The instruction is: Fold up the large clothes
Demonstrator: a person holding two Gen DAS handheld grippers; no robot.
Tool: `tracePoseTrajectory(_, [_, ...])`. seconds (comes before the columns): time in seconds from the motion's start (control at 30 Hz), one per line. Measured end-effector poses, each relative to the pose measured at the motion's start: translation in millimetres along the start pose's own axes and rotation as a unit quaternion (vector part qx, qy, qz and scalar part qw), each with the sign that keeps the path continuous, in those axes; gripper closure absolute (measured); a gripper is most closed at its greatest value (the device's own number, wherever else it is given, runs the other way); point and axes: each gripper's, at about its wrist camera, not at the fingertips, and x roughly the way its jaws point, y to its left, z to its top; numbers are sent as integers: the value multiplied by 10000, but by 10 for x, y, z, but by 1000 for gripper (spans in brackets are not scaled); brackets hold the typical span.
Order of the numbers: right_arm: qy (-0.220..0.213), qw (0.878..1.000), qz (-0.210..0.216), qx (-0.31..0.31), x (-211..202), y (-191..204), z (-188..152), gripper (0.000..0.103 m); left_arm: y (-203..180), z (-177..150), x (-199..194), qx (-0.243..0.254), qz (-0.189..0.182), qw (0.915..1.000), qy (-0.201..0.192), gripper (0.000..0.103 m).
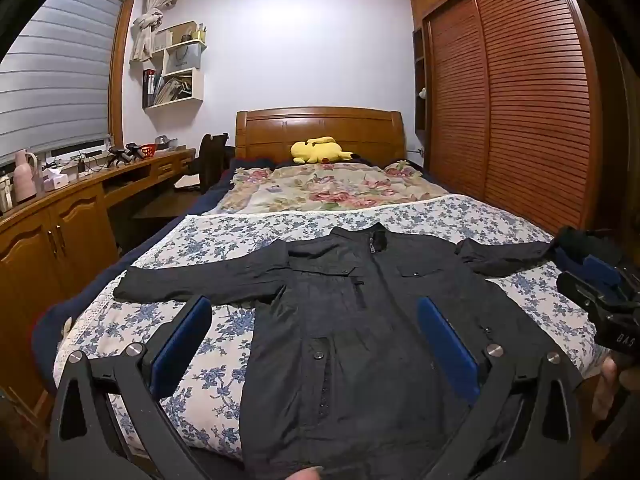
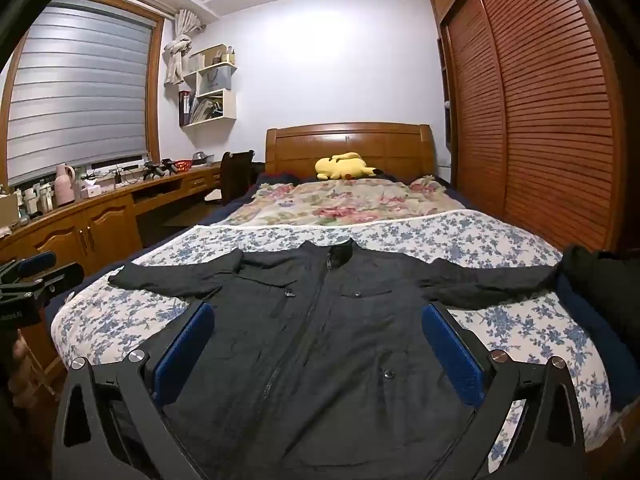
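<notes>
A black zip-up jacket [image 1: 352, 320] lies flat and face up on the bed, both sleeves spread out sideways, collar toward the headboard. My left gripper [image 1: 314, 308] hovers open above the jacket's lower left side, its blue pads [image 1: 182, 340] wide apart and holding nothing. In the right wrist view the same jacket [image 2: 320, 320] fills the middle, and my right gripper [image 2: 318, 314] stands open over its lower body, empty. The right gripper [image 1: 600, 280] also shows at the right edge of the left wrist view, and the left gripper [image 2: 36, 268] at the left edge of the right wrist view.
The bed [image 1: 240, 228] has a blue-flowered sheet and a rose-patterned quilt [image 1: 332, 184] further back, with a yellow plush toy [image 1: 318, 150] by the wooden headboard. A wooden desk with cabinets [image 1: 60, 216] runs along the left; louvred wardrobe doors [image 1: 520, 120] stand on the right. A dark bundle [image 2: 596, 276] lies at the bed's right edge.
</notes>
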Motion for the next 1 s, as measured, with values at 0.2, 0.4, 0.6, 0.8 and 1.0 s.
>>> tracePoseTrajectory(0.2, [-68, 9999, 89, 63, 5, -8, -15, 0, 5, 2, -10, -4, -12, 10000, 3, 0])
tracePoseTrajectory(0.4, [-40, 10000, 31, 43, 12, 9, 32, 0, 2, -20, -4, 6, -13, 10000, 21, 0])
tracePoseTrajectory(0.6, [-64, 10000, 46, 41, -31, -6, 6, 0, 8, -45, -6, -8, -18, 10000, 21, 0])
tracePoseTrajectory(0.8, [-64, 9999, 45, 69, -43, -9, 22, 0, -25, -18, 4, 38, -49, 10000, 15, 0])
tracePoseTrajectory(1.0, [-68, 9999, 49, 85, -31, 10, 16, 0, -33, -13, 6, 37, -54, 10000, 0, 0])
